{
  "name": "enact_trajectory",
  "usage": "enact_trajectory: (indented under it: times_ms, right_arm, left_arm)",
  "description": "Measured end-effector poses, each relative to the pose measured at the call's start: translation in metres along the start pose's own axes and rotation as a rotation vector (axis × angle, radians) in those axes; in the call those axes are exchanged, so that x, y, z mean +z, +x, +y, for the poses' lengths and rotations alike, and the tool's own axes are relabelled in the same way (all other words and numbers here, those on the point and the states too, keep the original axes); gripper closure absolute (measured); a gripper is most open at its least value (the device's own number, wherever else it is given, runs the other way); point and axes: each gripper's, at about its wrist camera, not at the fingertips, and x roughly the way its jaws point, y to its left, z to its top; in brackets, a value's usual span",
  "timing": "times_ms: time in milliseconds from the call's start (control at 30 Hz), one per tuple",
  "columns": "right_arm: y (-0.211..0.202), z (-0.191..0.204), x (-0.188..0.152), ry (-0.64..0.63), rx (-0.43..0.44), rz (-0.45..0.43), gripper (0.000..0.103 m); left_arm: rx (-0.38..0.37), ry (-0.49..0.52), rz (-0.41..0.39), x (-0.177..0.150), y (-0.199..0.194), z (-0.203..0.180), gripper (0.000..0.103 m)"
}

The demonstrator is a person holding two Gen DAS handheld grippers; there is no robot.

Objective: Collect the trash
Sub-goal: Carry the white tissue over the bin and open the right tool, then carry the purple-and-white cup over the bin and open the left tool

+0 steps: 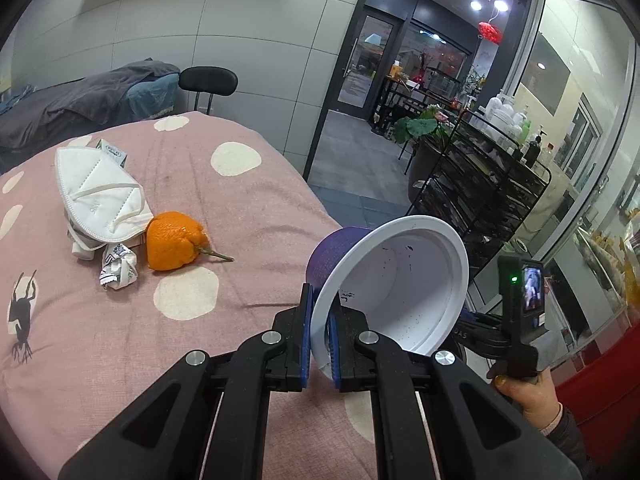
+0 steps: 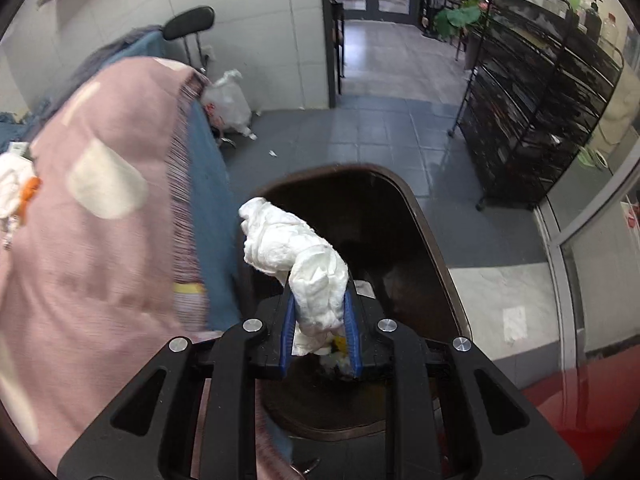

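Note:
My left gripper point(image 1: 320, 316) is shut on the rim of a white paper cup point(image 1: 404, 280) with a purple outside, held tilted above the pink spotted bedcover point(image 1: 248, 200). On the cover to the left lie a white face mask point(image 1: 96, 200), an orange peel point(image 1: 174, 240), a crumpled wrapper point(image 1: 118, 270) and a small green-white carton point(image 1: 112, 152). My right gripper point(image 2: 320, 312) is shut on a crumpled white tissue point(image 2: 296, 252), held over the open dark brown bin point(image 2: 424, 216) beside the bed. Some trash shows inside the bin below the fingers.
A black wire shelf cart point(image 2: 536, 92) stands to the right on the grey tiled floor. A white plastic bag point(image 2: 228, 104) lies on the floor by the bed end. A black chair point(image 1: 208, 82) stands behind the bed. The other hand-held gripper point(image 1: 520, 320) shows at right.

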Motion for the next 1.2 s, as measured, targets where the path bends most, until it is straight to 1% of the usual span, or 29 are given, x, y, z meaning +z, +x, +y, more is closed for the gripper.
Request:
enact_trajectory:
  times_ms: [67, 167, 200, 233, 267, 300, 333, 400, 567, 600, 633, 767, 1067, 1133, 1200]
  right_arm:
    - [0.016, -0.005, -0.003, 0.014, 0.002, 0.032, 0.081]
    - [0.039, -0.009, -0.008, 0.014, -0.033, 0.070, 0.078]
    - [0.047, -0.011, -0.010, 0.020, -0.039, 0.086, 0.073]
    - [0.054, -0.013, -0.012, 0.032, -0.039, 0.103, 0.062]
    - [0.057, -0.015, -0.013, 0.044, -0.037, 0.112, 0.056]
    - [0.058, -0.017, -0.014, 0.055, -0.033, 0.115, 0.046]
    - [0.057, -0.018, -0.016, 0.064, -0.029, 0.110, 0.040]
    - [0.053, -0.017, -0.019, 0.062, -0.030, 0.096, 0.034]
    - [0.029, -0.018, -0.024, 0.070, -0.022, 0.044, 0.033]
    - [0.024, -0.020, -0.025, 0.077, -0.021, 0.032, 0.031]
    - [0.017, -0.023, -0.027, 0.087, -0.019, 0.016, 0.029]
    - [-0.004, -0.031, -0.034, 0.108, -0.026, -0.033, 0.029]
    - [-0.048, -0.055, -0.043, 0.173, -0.089, -0.116, 0.028]
    - [-0.054, -0.062, -0.045, 0.190, -0.100, -0.128, 0.024]
    - [-0.060, -0.067, -0.046, 0.205, -0.105, -0.142, 0.023]
  left_arm:
    - [-0.007, 0.009, 0.006, -0.001, 0.003, -0.005, 0.095]
    - [-0.021, 0.018, 0.013, -0.002, 0.006, -0.012, 0.095]
    - [-0.023, 0.022, 0.015, -0.002, 0.007, -0.014, 0.095]
    - [-0.025, 0.028, 0.016, -0.001, 0.007, -0.016, 0.095]
    - [-0.027, 0.036, 0.018, -0.001, 0.009, -0.018, 0.095]
    - [-0.028, 0.042, 0.019, -0.001, 0.010, -0.021, 0.095]
    - [-0.029, 0.046, 0.020, -0.001, 0.010, -0.022, 0.095]
    - [-0.036, 0.054, 0.025, 0.000, 0.013, -0.025, 0.095]
    - [-0.061, 0.077, 0.036, 0.001, 0.020, -0.038, 0.095]
    - [-0.065, 0.085, 0.038, 0.002, 0.021, -0.042, 0.095]
    - [-0.073, 0.097, 0.043, 0.002, 0.024, -0.047, 0.095]
    - [-0.104, 0.120, 0.074, 0.004, 0.037, -0.062, 0.095]
    - [-0.144, 0.196, 0.136, 0.002, 0.068, -0.099, 0.095]
    - [-0.139, 0.218, 0.154, 0.001, 0.078, -0.106, 0.095]
    - [-0.134, 0.245, 0.171, -0.001, 0.088, -0.114, 0.095]
